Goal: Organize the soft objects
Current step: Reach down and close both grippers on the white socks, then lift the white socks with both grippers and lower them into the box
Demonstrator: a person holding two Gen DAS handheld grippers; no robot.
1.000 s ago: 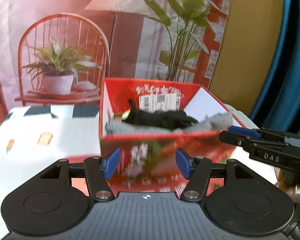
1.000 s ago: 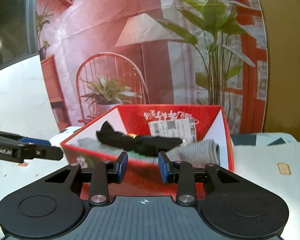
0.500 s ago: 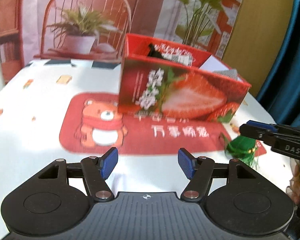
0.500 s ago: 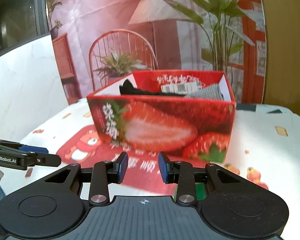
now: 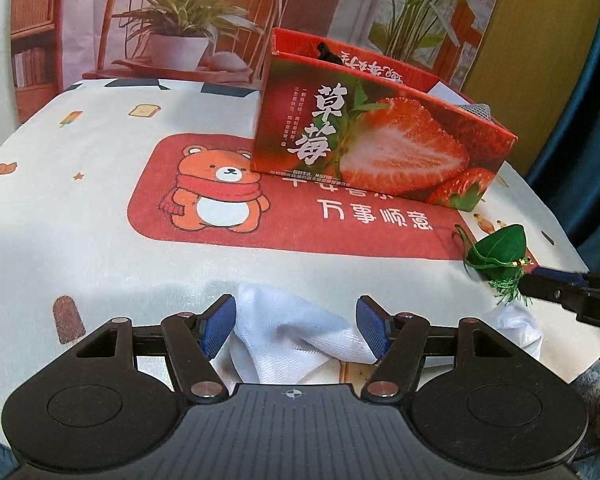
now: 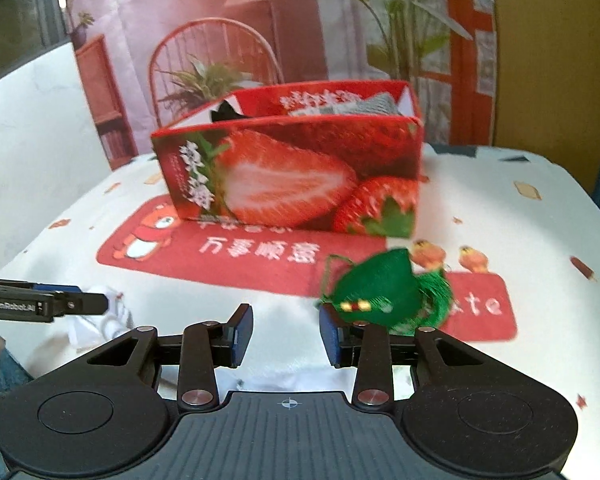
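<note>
White cloth (image 5: 296, 340) lies crumpled between the wide-spread left tongs (image 5: 296, 330) at the worktop's (image 5: 80, 220) near edge. The right tongs (image 6: 286, 334), moderately apart, hold nothing; the green tasselled pouch (image 6: 376, 288) lies just beyond their right fingertip, tassel rightward. Farther back stands the strawberry box (image 5: 380, 148) holding dark and grey fabric.

one strawberry-printed box (image 5: 364, 148) is sitting in the upper middle of the left wrist frame, and the same single box (image 6: 292, 176) is showing in the middle of the right wrist frame. two soft things are peeking over its rim: one black item (image 6: 225, 111) at the upper left and one grey knitted item (image 6: 374, 105) at the upper right. one green tasselled pouch (image 6: 380, 290) is lying right of centre. one white cloth (image 5: 296, 340) is lying at the lower middle of the left wrist frame. two grippers are showing, the left gripper (image 5: 296, 326) and the right gripper (image 6: 286, 338), each with two blue-padded jaws. one printed cloth is covering the one surface (image 5: 100, 216).
</note>
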